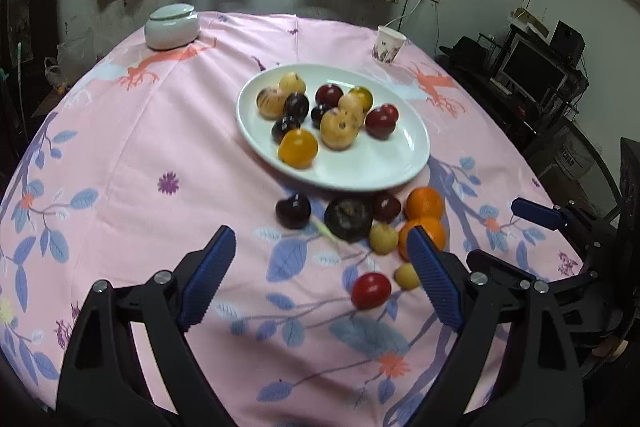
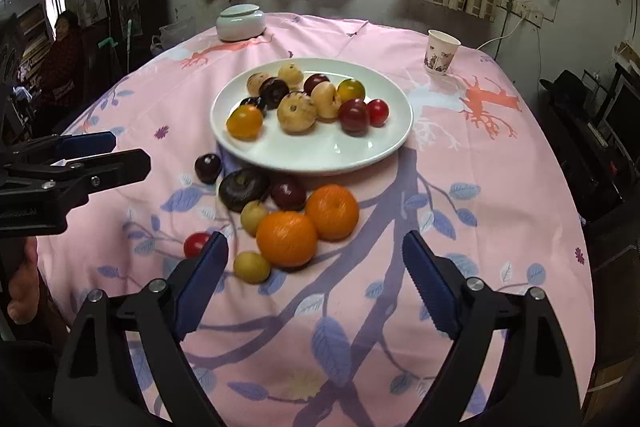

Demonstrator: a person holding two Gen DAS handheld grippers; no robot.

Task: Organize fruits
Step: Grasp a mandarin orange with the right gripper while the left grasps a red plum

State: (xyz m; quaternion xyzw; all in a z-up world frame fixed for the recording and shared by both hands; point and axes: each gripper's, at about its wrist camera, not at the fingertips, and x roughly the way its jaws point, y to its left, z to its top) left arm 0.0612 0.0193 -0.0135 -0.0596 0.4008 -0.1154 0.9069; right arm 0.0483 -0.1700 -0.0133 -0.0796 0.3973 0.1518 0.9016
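Observation:
A white oval plate [image 1: 394,163] [image 2: 340,151] holds several small fruits: tan, dark purple, red and yellow ones. Loose fruit lies on the cloth in front of it: two oranges [image 2: 286,238] [image 2: 333,211], a dark mangosteen [image 1: 347,218] [image 2: 244,189], dark plums [image 1: 293,211] [image 2: 208,167], small tan fruits [image 2: 252,267] and a red tomato [image 1: 371,290] [image 2: 196,243]. My left gripper [image 1: 320,243] is open and empty, above the cloth just short of the loose fruit. My right gripper [image 2: 316,251] is open and empty, with the near orange between its fingertips' line.
The round table has a pink leaf-print cloth [image 1: 160,147]. A white lidded jar [image 1: 172,26] [image 2: 241,23] stands at the far left, a paper cup [image 1: 388,44] [image 2: 441,58] at the far right. Shelves with electronics stand right of the table. A person sits at far left [image 2: 64,43].

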